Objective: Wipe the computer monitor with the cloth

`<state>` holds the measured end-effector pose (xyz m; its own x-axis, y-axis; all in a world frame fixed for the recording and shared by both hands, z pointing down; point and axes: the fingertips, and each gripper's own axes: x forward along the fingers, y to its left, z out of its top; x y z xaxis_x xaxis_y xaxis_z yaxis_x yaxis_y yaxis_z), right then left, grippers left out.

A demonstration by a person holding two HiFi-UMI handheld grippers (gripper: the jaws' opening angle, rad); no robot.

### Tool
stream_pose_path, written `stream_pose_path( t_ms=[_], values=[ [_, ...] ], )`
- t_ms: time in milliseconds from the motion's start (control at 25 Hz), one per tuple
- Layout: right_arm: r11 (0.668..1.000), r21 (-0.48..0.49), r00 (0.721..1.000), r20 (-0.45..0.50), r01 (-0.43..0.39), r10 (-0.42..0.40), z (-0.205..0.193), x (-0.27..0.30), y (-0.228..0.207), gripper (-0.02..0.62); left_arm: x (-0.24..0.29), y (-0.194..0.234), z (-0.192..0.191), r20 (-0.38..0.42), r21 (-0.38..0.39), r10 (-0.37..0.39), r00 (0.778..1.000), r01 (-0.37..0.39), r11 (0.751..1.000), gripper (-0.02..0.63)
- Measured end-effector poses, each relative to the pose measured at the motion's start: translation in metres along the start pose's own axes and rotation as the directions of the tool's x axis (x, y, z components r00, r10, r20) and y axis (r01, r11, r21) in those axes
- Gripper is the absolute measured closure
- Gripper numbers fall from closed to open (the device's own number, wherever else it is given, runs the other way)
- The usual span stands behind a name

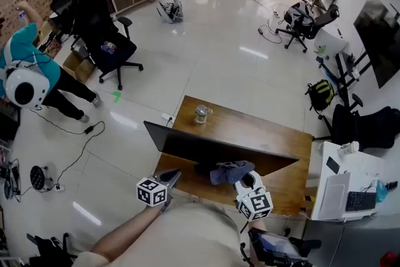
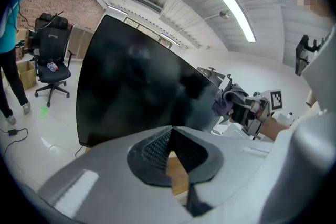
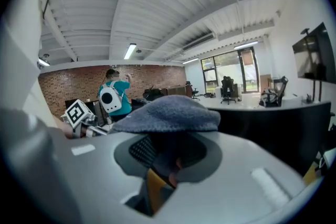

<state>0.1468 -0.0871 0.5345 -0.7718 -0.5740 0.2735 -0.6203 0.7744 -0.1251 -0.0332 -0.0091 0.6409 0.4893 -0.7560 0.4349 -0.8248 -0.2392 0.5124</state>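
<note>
A black computer monitor (image 1: 212, 148) stands on a wooden desk (image 1: 250, 128); its dark screen (image 2: 136, 92) fills the left gripper view. My right gripper (image 1: 241, 174) is shut on a blue-grey cloth (image 1: 229, 171), held at the screen's right part. The same cloth (image 3: 173, 113) bulges over the jaws of the right gripper (image 3: 167, 150) and shows as a wad (image 2: 230, 99) against the screen's right edge. My left gripper (image 1: 170, 177) hovers before the screen's lower left, its jaws (image 2: 171, 135) shut with nothing between them.
A glass jar (image 1: 201, 113) stands at the desk's far edge behind the monitor. A white side desk (image 1: 334, 162) with a laptop (image 1: 360, 200) is to the right. A person in a teal top with a white backpack (image 1: 25, 85) stands far left near an office chair (image 1: 106, 40).
</note>
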Motion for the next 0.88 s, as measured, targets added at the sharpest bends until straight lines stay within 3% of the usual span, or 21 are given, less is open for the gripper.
stream_pose_path(
  t_ms=[880],
  values=[
    [0.994,0.081,0.997,-0.029,-0.067,0.07,-0.039,0.018,0.015,0.514,-0.005,0.002,-0.013,-0.017,-0.01,0.053,0.998,-0.053,0.999,0.604]
  ],
)
